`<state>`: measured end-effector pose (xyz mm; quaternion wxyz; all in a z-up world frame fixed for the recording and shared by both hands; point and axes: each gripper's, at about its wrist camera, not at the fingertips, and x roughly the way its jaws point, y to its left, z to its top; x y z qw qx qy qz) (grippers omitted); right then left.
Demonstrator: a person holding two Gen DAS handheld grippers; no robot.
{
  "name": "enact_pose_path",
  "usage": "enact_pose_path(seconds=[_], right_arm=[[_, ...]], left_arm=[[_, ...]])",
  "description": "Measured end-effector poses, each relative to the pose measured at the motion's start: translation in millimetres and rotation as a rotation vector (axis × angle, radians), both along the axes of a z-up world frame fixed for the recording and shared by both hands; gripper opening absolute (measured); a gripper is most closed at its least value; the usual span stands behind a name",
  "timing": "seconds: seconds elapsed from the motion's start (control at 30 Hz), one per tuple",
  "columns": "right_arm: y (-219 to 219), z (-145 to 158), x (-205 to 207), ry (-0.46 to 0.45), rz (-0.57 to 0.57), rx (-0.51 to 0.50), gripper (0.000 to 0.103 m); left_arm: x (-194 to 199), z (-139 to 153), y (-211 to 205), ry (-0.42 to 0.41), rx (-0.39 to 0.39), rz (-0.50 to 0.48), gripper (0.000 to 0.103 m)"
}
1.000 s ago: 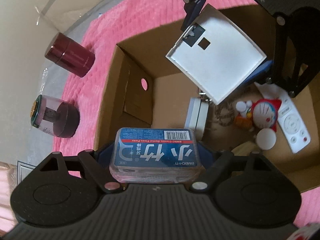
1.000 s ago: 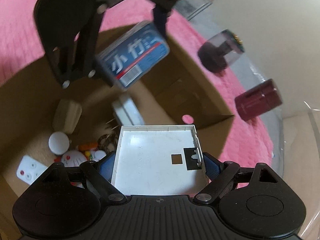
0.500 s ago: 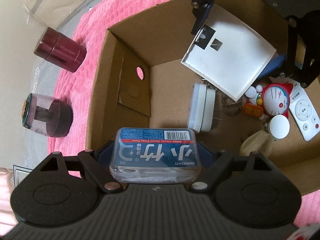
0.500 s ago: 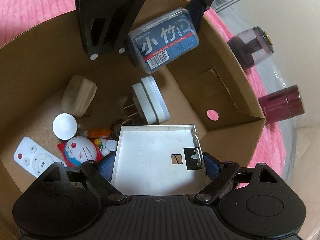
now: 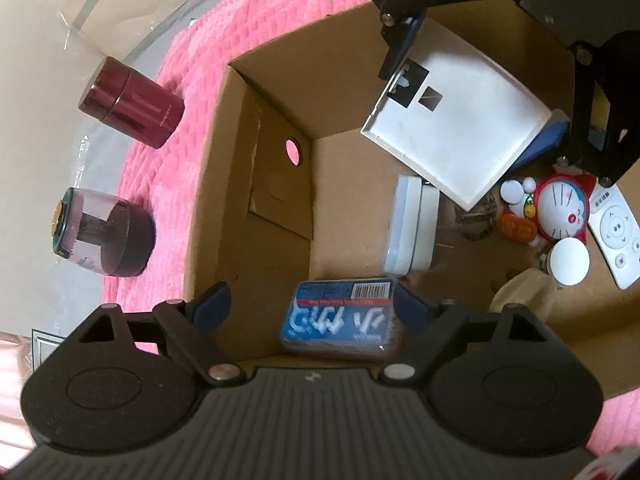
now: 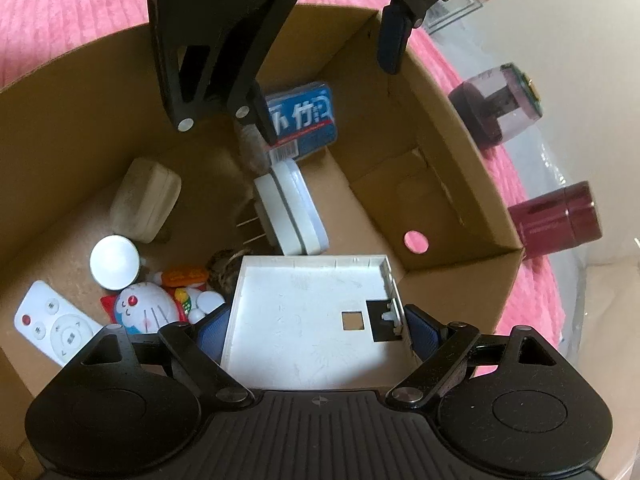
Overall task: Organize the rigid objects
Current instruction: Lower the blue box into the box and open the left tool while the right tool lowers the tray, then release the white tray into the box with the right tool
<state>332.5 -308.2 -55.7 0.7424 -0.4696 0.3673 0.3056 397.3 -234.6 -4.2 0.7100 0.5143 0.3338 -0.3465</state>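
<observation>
The left tongs (image 5: 310, 308) are spreading apart over the corner of one cardboard box (image 5: 224, 216); the one blue floss-pick box (image 5: 342, 318) sits blurred in the gap below them, clear of the left finger, and whether the right finger still touches it cannot be told. The right tongs (image 6: 318, 326) are clamped on one white square tray (image 6: 304, 320), held above the box interior. Ahead of the right tongs, inside the box, lie one white plug adapter (image 6: 290, 208), one beige case (image 6: 146, 200), one white round disc (image 6: 114, 262), one blue-and-white cat figure (image 6: 146, 310), one orange toy piece (image 6: 186, 276) and one white remote (image 6: 56, 326). Outside the box, to the left of the left tongs, two maroon jars (image 5: 130, 102) lie on their sides on the pink mat (image 5: 192, 68), one opaque, one with a clear part (image 5: 100, 232).
</observation>
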Motion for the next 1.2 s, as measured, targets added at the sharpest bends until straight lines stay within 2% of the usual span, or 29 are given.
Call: enact_pose_path(seconds=[0.2, 0.6, 0.8, 1.03, 1.2], right_arm=[[-1.5, 11.3, -3.6, -0.004, -0.001, 0.061, 0.088], [0.6, 17.7, -16.5, -0.027, 0.009, 0.026, 0.091], [-2.9, 28.2, -23.0, -0.038, -0.017, 0.055, 0.091], [-5.3, 50.2, -39.4, -0.04, -0.07, 0.118, 0.091], [-8.7, 63.9, -55.3, -0.051, -0.117, 0.162, 0.091]], left_arm=[[-5.5, 4.8, 1.5, -0.008, -0.004, 0.002, 0.087], [-13.5, 15.6, 6.4, -0.025, -0.014, 0.01, 0.088], [-24.2, 26.0, 9.1, -0.038, -0.036, 0.015, 0.088], [-45.6, 45.5, 13.3, -0.04, -0.094, 0.041, 0.088], [-63.4, 60.8, 16.1, -0.031, -0.157, 0.099, 0.088]])
